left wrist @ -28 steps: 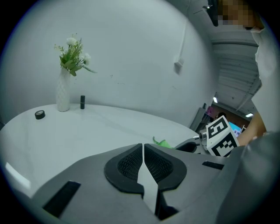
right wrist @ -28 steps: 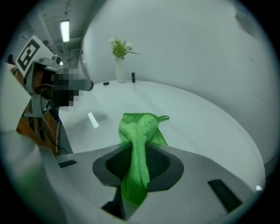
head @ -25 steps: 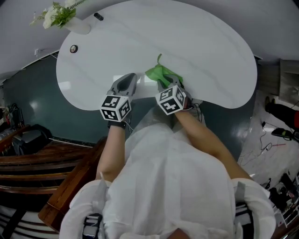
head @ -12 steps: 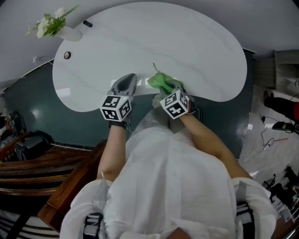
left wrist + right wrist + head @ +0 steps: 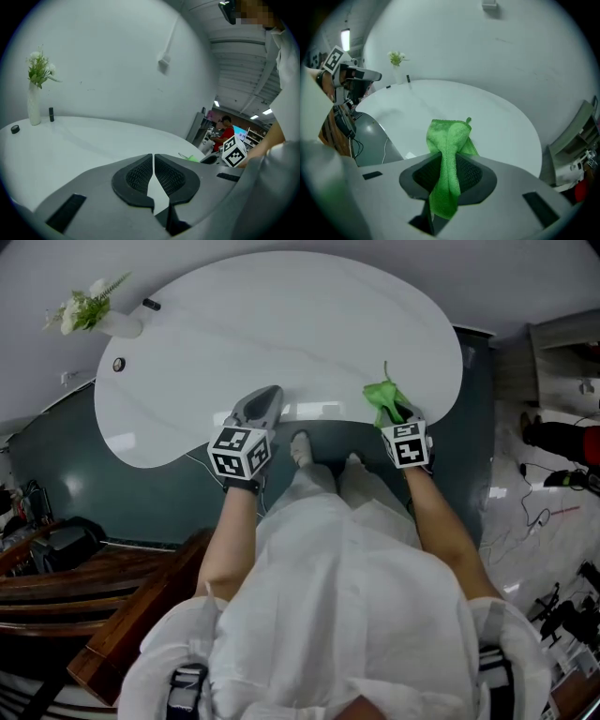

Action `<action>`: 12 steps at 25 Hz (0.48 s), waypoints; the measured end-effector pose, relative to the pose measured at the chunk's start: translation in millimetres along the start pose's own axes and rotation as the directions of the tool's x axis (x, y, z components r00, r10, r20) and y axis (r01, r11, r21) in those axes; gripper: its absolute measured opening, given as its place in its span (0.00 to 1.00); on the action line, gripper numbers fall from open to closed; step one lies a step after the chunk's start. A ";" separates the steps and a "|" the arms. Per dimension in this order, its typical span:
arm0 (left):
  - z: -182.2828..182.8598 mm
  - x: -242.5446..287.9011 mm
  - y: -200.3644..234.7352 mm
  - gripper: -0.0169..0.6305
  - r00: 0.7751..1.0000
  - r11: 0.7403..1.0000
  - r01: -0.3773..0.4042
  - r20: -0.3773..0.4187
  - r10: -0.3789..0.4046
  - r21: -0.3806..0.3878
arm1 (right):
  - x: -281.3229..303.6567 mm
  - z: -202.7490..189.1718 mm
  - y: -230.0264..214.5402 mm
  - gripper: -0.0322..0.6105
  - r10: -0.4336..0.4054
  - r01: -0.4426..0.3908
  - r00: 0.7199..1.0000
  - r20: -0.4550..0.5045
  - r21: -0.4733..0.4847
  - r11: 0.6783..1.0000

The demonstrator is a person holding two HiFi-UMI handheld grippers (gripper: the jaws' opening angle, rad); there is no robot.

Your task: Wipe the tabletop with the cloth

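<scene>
A green cloth [image 5: 449, 152] is pinched between the jaws of my right gripper [image 5: 446, 176], its bunched end sticking out over the near right edge of the white tabletop [image 5: 454, 105]. From the head view the cloth [image 5: 384, 397] rests at the table's front right rim, with the right gripper [image 5: 397, 418] behind it. My left gripper [image 5: 260, 409] sits at the front edge of the tabletop [image 5: 281, 324], left of the cloth. Its jaws [image 5: 153, 171] are closed together with nothing between them.
A white vase with flowers [image 5: 94, 310], a small dark cylinder [image 5: 151, 305] and a round dark object [image 5: 118, 364] stand at the table's far left. The person's feet [image 5: 323, 457] show below the front edge. Wooden furniture [image 5: 84, 568] lies at the lower left, cables [image 5: 534, 517] on the floor at right.
My right gripper has carried the green cloth to the right along the table's front edge, away from the left gripper. The left gripper has stayed about where it was.
</scene>
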State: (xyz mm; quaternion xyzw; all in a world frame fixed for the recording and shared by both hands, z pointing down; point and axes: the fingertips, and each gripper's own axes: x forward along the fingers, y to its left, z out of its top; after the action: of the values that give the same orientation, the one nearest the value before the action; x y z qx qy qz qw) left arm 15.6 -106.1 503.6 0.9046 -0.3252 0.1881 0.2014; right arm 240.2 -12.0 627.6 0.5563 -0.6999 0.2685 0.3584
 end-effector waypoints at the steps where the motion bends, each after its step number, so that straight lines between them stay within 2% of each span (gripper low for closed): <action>1: 0.8 0.3 -3.7 0.07 1.000 1.000 -0.003 0.002 0.003 0.001 | -4.6 -9.1 -16.7 0.17 -0.026 0.026 1.000 -0.008 0.017 1.000; 10: 9.4 -15.2 -15.3 0.07 0.994 0.995 -0.095 0.049 0.096 -0.019 | -45.3 -72.5 -131.3 0.17 -0.209 0.220 0.973 -0.101 0.116 0.969; 12: 17.0 -20.1 -16.7 0.07 0.991 0.993 -0.110 0.077 0.112 -0.031 | -58.1 -70.1 -145.8 0.17 -0.227 0.236 0.971 -0.071 0.156 0.959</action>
State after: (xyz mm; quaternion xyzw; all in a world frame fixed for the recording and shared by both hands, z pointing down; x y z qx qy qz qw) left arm 15.9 -92.2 475.7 0.8890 -0.3853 0.1590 0.1895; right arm 403.3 41.8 619.7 0.6547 -0.5960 0.2956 0.3589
